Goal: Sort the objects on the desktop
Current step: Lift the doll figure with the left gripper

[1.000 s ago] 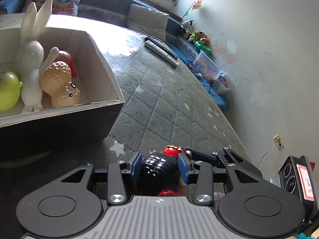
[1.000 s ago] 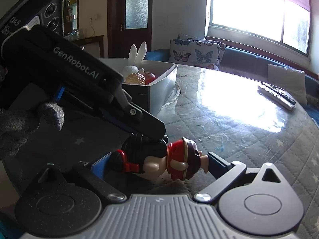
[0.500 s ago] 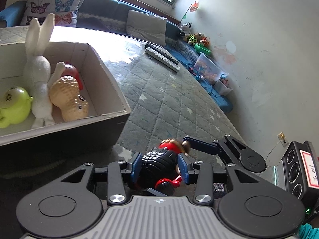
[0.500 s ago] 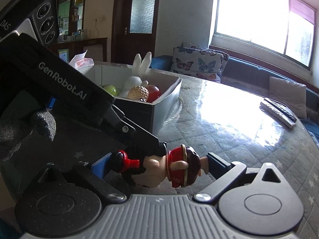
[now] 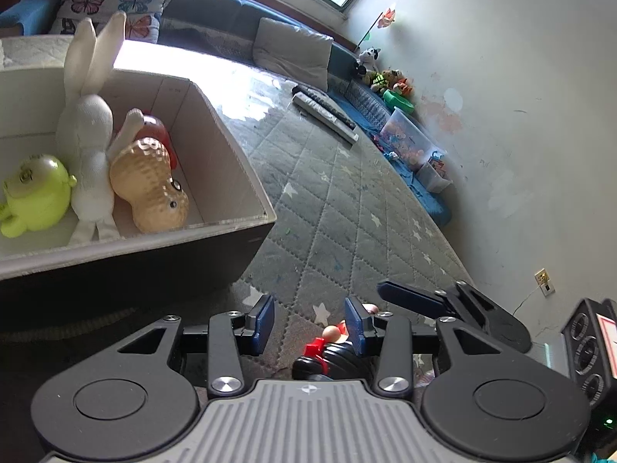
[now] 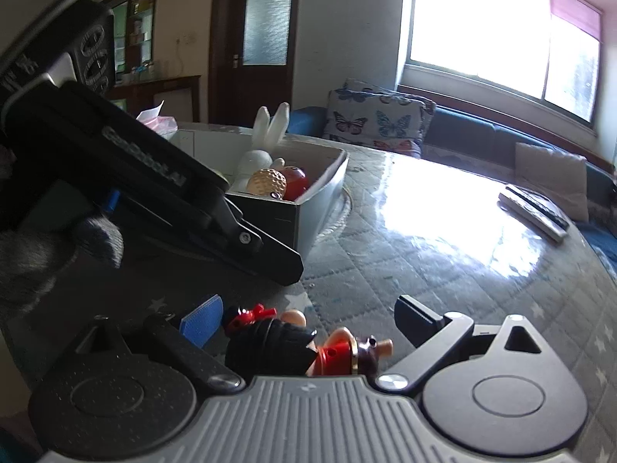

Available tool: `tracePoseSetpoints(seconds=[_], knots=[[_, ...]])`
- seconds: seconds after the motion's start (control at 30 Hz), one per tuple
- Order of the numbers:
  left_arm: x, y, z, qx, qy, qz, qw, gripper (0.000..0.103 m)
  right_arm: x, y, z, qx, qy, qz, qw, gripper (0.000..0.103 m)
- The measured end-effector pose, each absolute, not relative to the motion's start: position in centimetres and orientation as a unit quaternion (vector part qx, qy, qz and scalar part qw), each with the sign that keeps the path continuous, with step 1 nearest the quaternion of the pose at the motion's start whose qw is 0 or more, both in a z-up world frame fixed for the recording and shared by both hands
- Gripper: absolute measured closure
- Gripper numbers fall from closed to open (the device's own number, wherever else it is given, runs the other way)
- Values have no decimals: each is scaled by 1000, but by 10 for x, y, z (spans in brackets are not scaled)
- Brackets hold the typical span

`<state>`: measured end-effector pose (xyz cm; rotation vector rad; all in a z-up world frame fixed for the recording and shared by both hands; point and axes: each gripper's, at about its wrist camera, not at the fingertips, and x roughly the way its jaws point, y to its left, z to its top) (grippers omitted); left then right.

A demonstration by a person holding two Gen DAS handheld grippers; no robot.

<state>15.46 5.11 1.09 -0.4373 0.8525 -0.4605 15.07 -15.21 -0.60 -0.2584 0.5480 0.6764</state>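
A small doll in a black ribbed coat with a red cap (image 6: pixel 293 349) lies on its side on the quilted mat, between the fingers of my open right gripper (image 6: pixel 308 316). It also shows in the left wrist view (image 5: pixel 331 353), low and under the right finger of my left gripper (image 5: pixel 310 320), which is open and holds nothing. A cardboard box (image 5: pixel 246 177) at the left holds a white rabbit (image 5: pixel 90 146), a peanut toy (image 5: pixel 148 185), a green toy (image 5: pixel 36 196) and a red toy (image 5: pixel 158 127).
Two remote controls (image 5: pixel 324 114) lie at the far side of the grey starred mat (image 5: pixel 347 208). A clear bin of toys (image 5: pixel 408 142) and cushions stand along the wall. My left gripper's body (image 6: pixel 154 177) crosses the right wrist view.
My left gripper was shut on the doll and lifting it; now it has opened and the doll has dropped to the mat, lower and to the right. The box looks closer.
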Motion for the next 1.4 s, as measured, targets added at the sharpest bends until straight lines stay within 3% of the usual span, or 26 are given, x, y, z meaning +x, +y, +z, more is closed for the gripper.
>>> tracePoseSetpoints(seconds=[0.33, 0.67, 1.4], knots=[[154, 52, -5, -240, 425, -223, 844, 61, 140, -167, -12, -104, 290, 306, 901, 8], [142, 62, -9, -281, 419, -218, 835, 60, 138, -156, -18, -116, 298, 305, 897, 18], [133, 58, -17, -339, 416, -225, 813, 57, 138, -146, -23, -145, 306, 287, 896, 17]])
